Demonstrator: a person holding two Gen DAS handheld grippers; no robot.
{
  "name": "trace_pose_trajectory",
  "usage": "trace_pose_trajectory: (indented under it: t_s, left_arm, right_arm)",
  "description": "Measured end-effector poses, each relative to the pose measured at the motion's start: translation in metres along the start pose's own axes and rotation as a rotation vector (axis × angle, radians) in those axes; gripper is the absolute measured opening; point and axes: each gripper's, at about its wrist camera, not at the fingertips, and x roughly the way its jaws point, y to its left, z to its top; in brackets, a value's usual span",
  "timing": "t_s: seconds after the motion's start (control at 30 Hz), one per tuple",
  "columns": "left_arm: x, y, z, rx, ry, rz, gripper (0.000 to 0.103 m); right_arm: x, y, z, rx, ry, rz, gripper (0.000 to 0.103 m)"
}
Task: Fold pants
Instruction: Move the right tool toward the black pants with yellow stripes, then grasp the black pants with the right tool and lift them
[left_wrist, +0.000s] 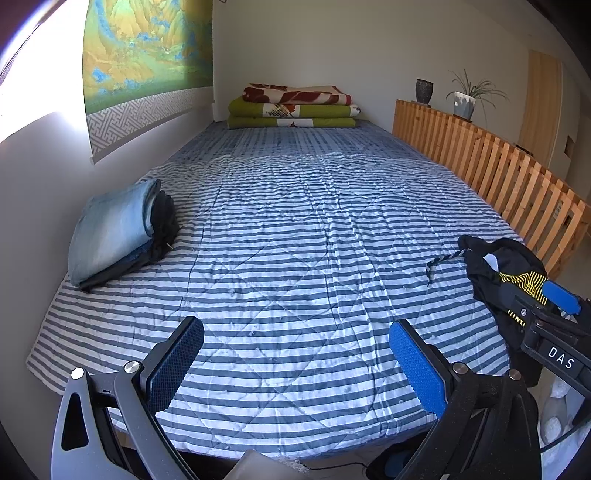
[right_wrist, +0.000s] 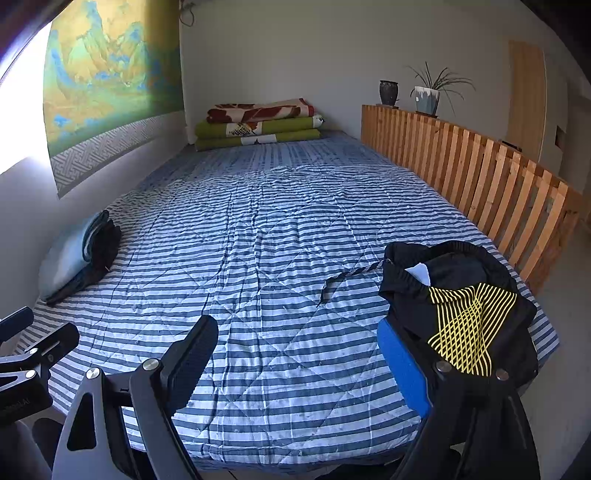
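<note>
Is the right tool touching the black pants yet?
Touching. In the right wrist view the black pants drape over the outer finger of the right tool, whose jaws stand open.

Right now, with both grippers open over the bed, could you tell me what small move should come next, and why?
Probably bring the right gripper onto the crumpled black pants with yellow mesh and pinch the waistband. They lie bunched at the right edge of the striped blue-and-white quilt, unfolded and ungripped; the left gripper hangs open over bare quilt.
</note>
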Motion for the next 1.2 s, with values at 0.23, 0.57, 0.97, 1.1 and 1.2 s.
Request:
trace_pose_trajectory:
  t_s: [0.23, 0.57, 0.97, 1.1, 1.2]
  left_arm:
    - [0.010, -0.004, 0.001, 0.002, 0.011, -0.011, 0.102]
    - [0.032, -0.014, 0.004, 0.009, 0.028, -0.020, 0.102]
    - [0.066, -0.041, 0.009, -0.008, 0.081, -0.128, 0.102]
    - [0.071, -0.055, 0.013, 0.020, 0.083, -0.141, 0.102]
    - [0.075, -0.060, 0.017, 0.034, 0.081, -0.135, 0.102]
  right_arm:
    - [0.006, -0.009, 0.000, 0.004, 0.009, -0.015, 0.085]
    - [0.037, -0.109, 0.001, 0.165, 0.030, -0.101, 0.085]
    - [0.093, -0.223, 0.008, 0.190, 0.210, -0.195, 0.085]
    - [0.116, -0.212, 0.028, 0.113, 0.213, -0.161, 0.085]
    - [0.142, -0.190, 0.045, 0.051, 0.236, -0.128, 0.085]
